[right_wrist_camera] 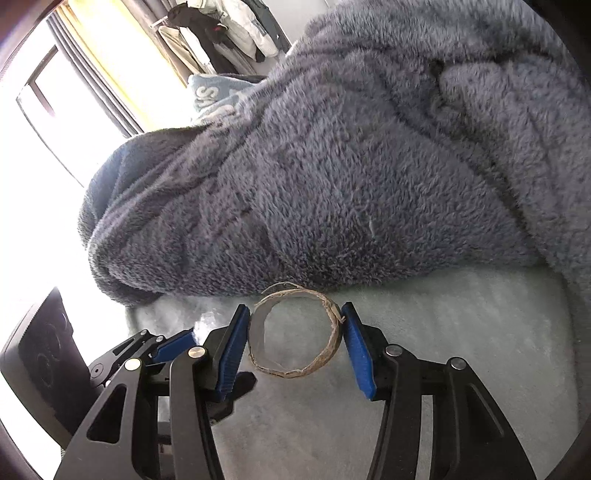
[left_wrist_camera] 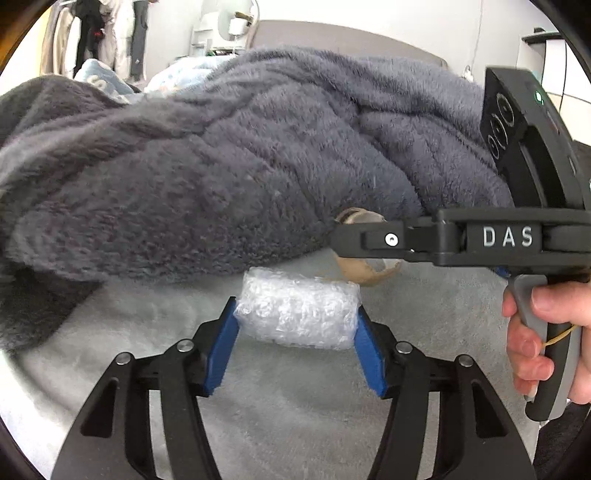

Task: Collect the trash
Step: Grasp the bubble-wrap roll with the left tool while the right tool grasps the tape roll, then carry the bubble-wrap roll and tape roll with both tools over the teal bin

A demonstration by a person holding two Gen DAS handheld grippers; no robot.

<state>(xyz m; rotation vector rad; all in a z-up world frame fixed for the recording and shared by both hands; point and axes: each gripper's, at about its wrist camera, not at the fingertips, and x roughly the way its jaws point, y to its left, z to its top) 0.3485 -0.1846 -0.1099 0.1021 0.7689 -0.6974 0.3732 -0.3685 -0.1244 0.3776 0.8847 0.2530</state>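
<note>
In the left wrist view my left gripper (left_wrist_camera: 297,314) has its blue pads against both sides of a wad of clear bubble wrap (left_wrist_camera: 299,308) lying on the pale bed cover (left_wrist_camera: 277,398). To the right, my right gripper (left_wrist_camera: 364,240) reaches sideways over a brown cardboard tape ring (left_wrist_camera: 364,271), partly hidden behind it. In the right wrist view my right gripper (right_wrist_camera: 295,325) has its pads touching both sides of that cardboard ring (right_wrist_camera: 295,332), which stands on the cover. The left gripper's blue fingertips (right_wrist_camera: 173,345) show at lower left.
A thick grey fleece blanket (left_wrist_camera: 258,158) is heaped just behind both items; it also fills the right wrist view (right_wrist_camera: 351,166). A light blue printed cloth (right_wrist_camera: 218,92) lies behind it. Clothes hang on a rack (left_wrist_camera: 107,33) by a bright window (right_wrist_camera: 55,110).
</note>
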